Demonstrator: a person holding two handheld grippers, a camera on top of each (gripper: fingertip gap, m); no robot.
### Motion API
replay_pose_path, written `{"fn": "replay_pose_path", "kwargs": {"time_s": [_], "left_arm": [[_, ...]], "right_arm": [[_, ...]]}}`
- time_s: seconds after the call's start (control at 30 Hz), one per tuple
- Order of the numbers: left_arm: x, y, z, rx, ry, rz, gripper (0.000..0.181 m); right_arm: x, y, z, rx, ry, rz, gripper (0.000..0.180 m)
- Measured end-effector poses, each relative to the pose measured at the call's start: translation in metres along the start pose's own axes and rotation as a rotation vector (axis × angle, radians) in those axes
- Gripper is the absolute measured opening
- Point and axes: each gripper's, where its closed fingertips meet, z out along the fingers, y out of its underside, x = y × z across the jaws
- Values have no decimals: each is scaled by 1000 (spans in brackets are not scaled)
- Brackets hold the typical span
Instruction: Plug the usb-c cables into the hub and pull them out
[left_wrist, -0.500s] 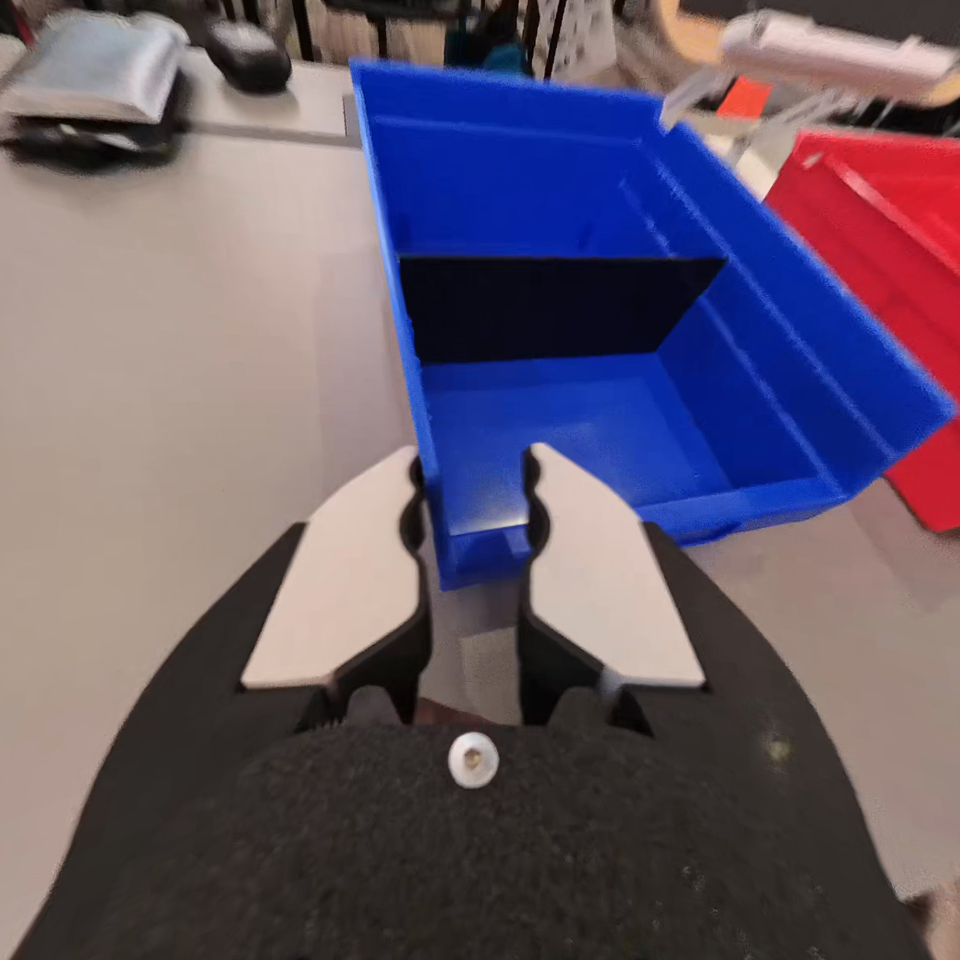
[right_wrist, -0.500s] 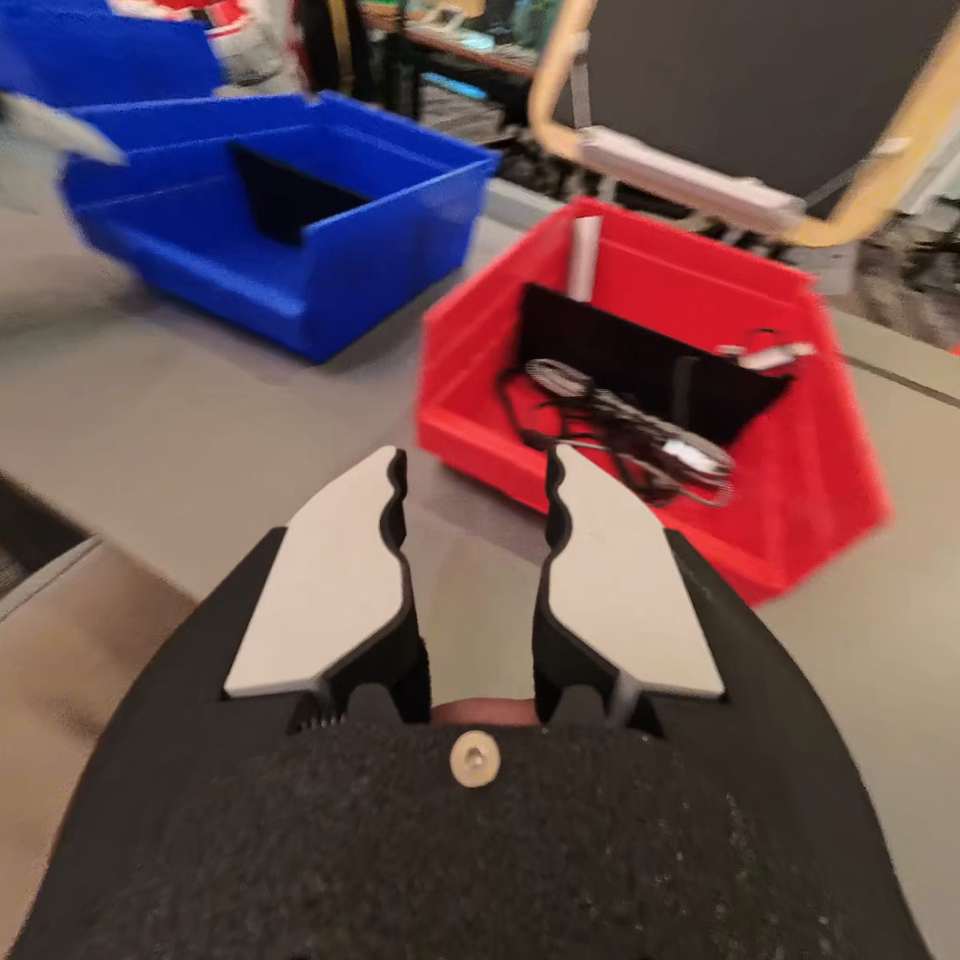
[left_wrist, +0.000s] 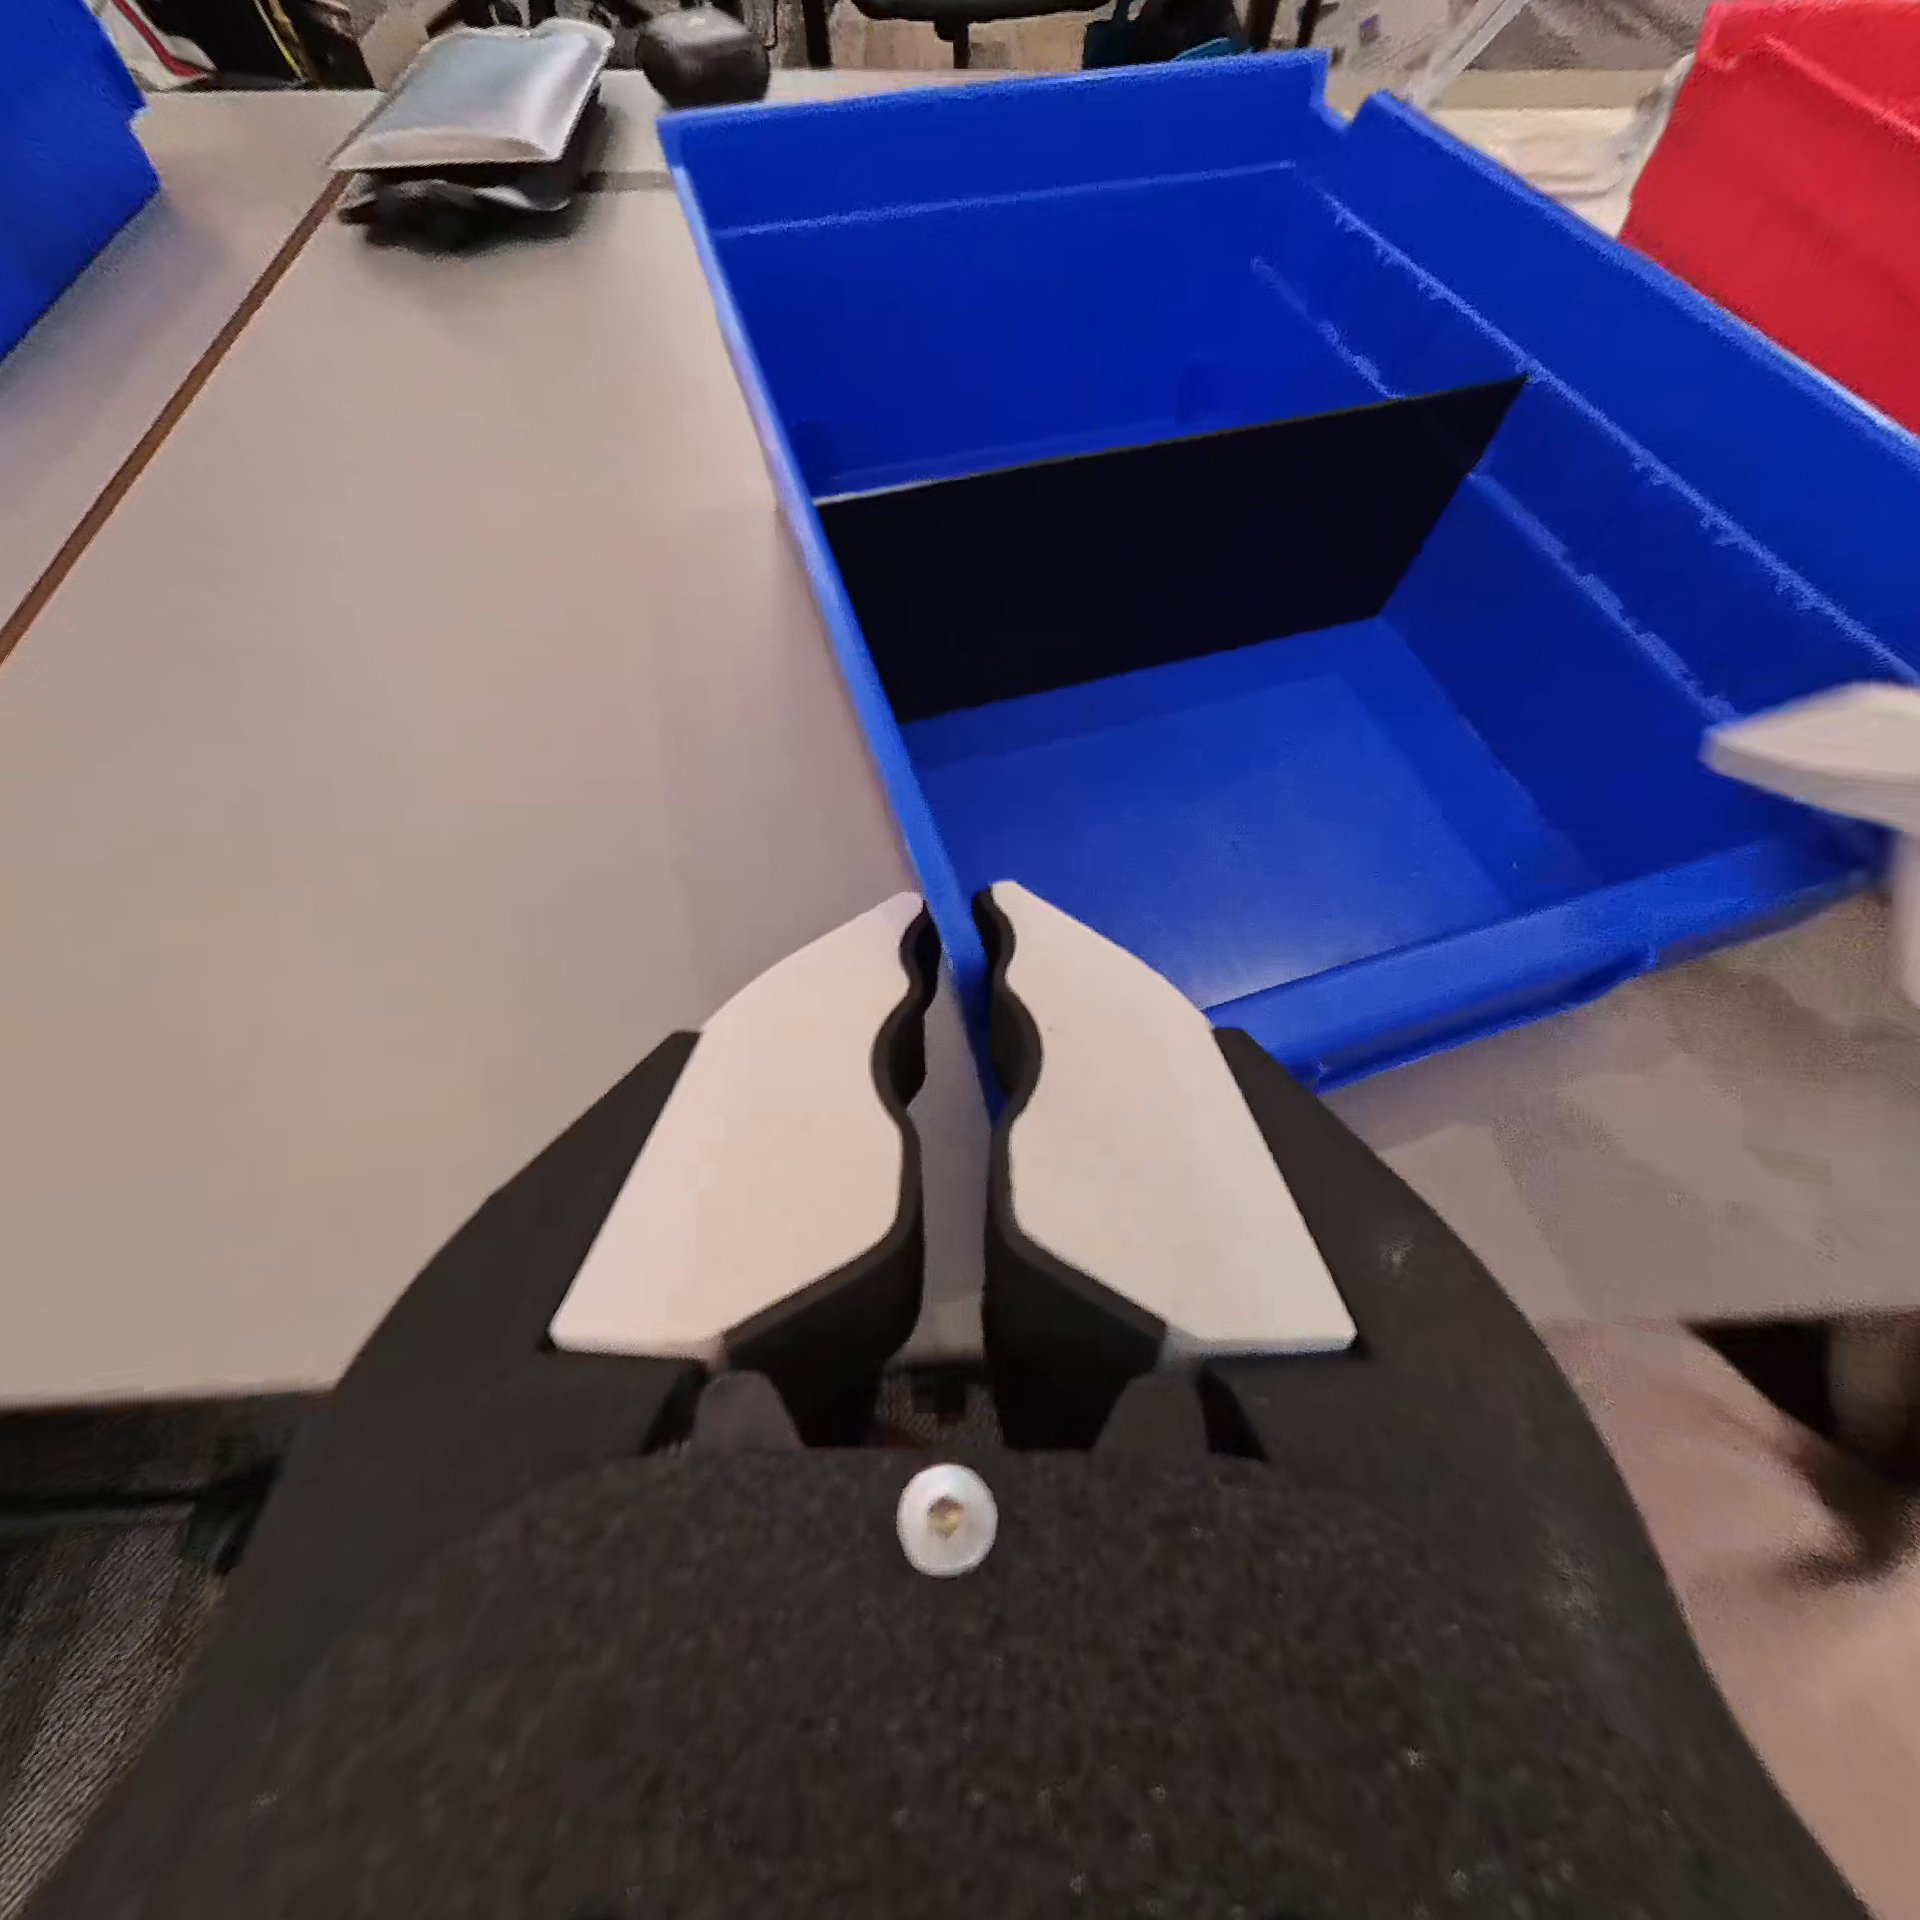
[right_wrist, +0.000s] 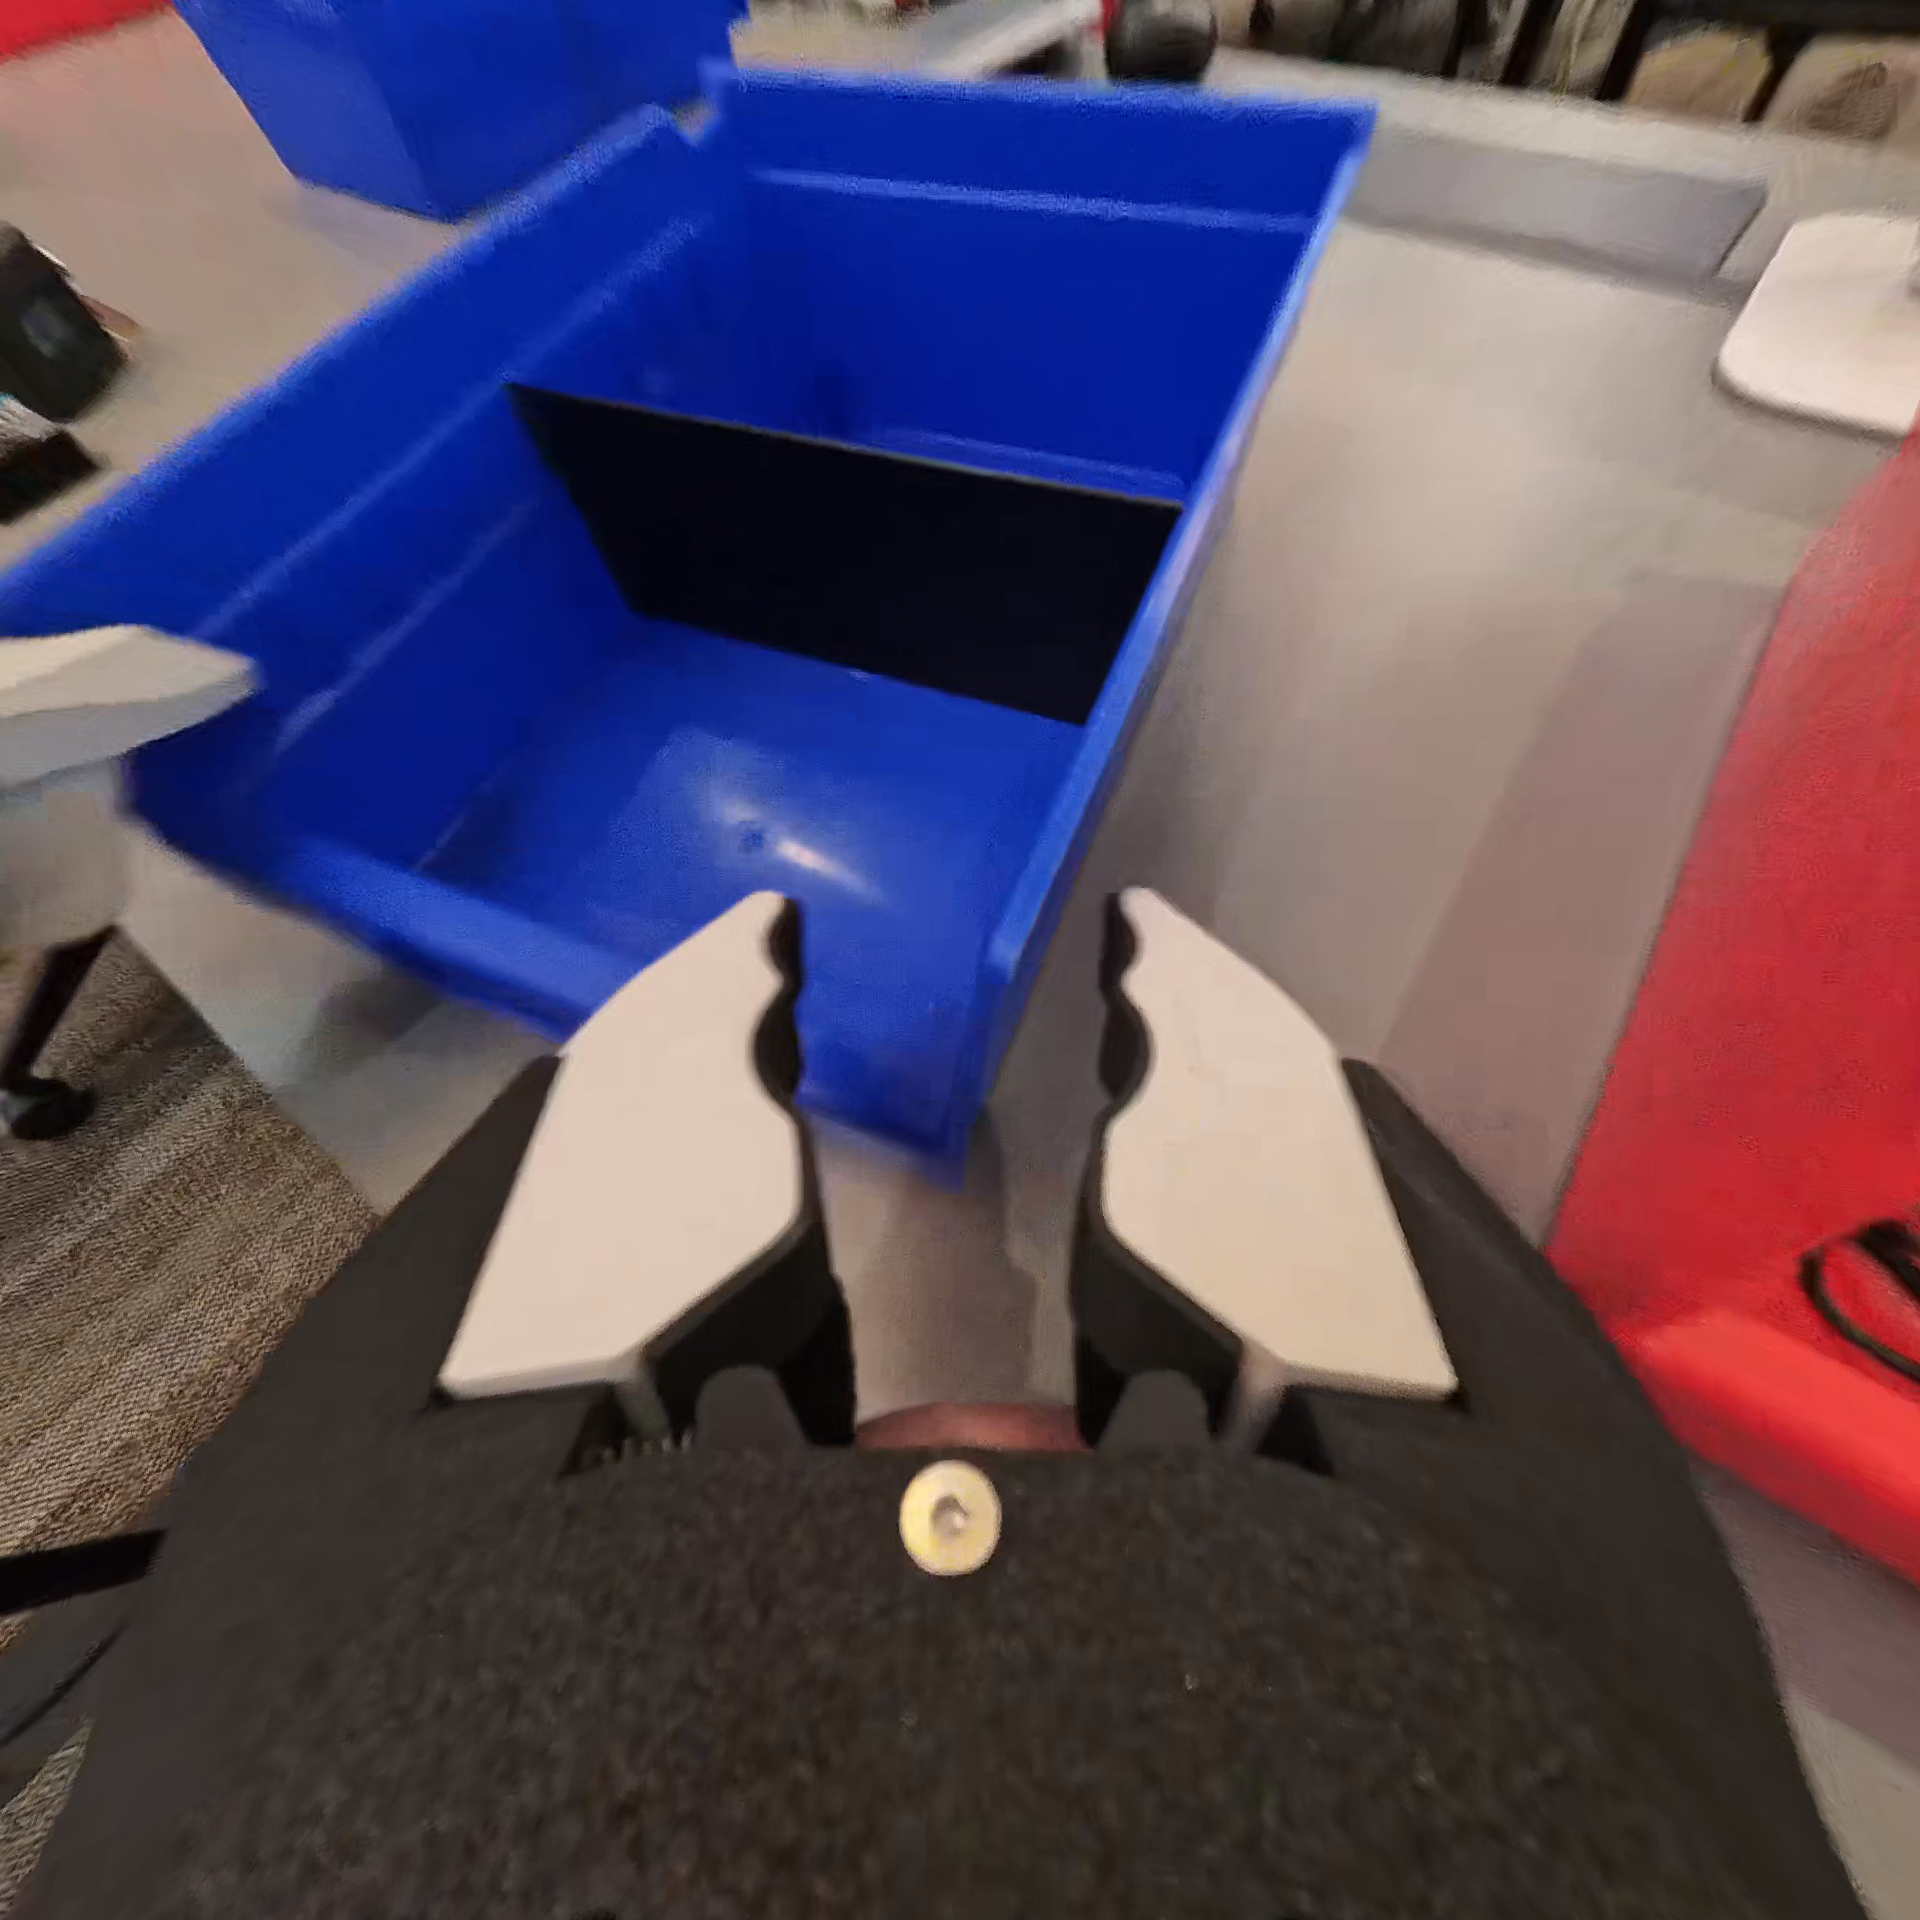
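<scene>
Nearby we list: blue bin (left_wrist: 1714, 436) with black divider (left_wrist: 1143, 540), red bin (right_wrist: 1766, 935) holding a dark cable (right_wrist: 1860, 1288) (hub unseen). Left gripper (left_wrist: 956, 914) nearly clenched astride the bin's left wall; right gripper (right_wrist: 951, 925) released.

The left tongs (left_wrist: 957, 914) point forward and slightly down, their grey fingers (left_wrist: 769, 1143) drawn nearly together with only a thin slit between the wavy black pads, gripping nothing. The right tongs (right_wrist: 951, 925) are spread, a clear gap between their fingers (right_wrist: 655, 1164), also empty. Each tongs' grey tip shows blurred at the edge of the other's view
</scene>
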Motion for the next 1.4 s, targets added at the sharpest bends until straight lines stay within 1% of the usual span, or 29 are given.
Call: {"fn": "replay_pose_path", "kwargs": {"time_s": [0.03,0.07,0.1,0.17,0.2,0.23,0.3,0.33,0.4,0.47,0.53,0.63,0.7,0.77,0.87,0.97,1.03,1.13,1.2,1.27,1.33,1.4], "left_arm": [[3,6,-10,-3,-13,13,6],[4,11,-21,-5,-41,31,6],[4,16,-31,-13,-78,37,7],[11,25,-49,-28,-116,35,7],[14,31,-56,-63,-152,56,7],[18,33,-63,-85,-176,83,8],[32,24,-73,-65,-180,94,9],[38,14,-76,-41,-179,97,9],[53,-17,-82,32,-170,91,9],[75,-59,-86,115,-146,98,9],[107,-106,-88,202,-108,135,8],[183,-167,-79,300,9,211,8],[247,-196,-65,339,95,270,9],[318,-217,-47,371,184,307,9],[423,-218,-1,263,270,297,8],[514,-199,50,197,304,354,7],[556,-173,80,127,309,367,7],[589,-136,116,59,297,377,7],[595,-114,134,25,287,362,7],[595,-102,145,25,276,344,7],[591,-94,150,29,249,350,7],[587,-83,153,-6,252,338,7]], "right_arm": [[2,4,3,-19,39,13,30],[6,4,1,-16,80,21,11],[2,3,-1,-11,74,25,6],[-2,5,-9,-16,80,4,3],[-4,3,-13,-2,79,-3,3],[-5,-3,-19,24,84,-13,2],[1,-23,-35,92,97,-13,2],[5,-38,-45,128,92,-1,2],[17,-69,-68,191,103,-17,2],[40,-100,-98,259,129,-12,2],[72,-128,-137,343,181,-3,2],[141,-159,-209,476,325,-3,2],[197,-164,-257,538,430,24,2],[261,-153,-297,562,512,109,2],[361,-116,-332,493,606,181,3],[451,-49,-342,358,636,325,3],[492,-4,-339,272,635,396,3],[528,48,-326,211,622,457,3],[541,69,-312,224,610,483,4],[549,85,-298,199,617,450,3],[550,90,-287,180,608,380,3],[549,99,-278,133,571,380,3]]}}
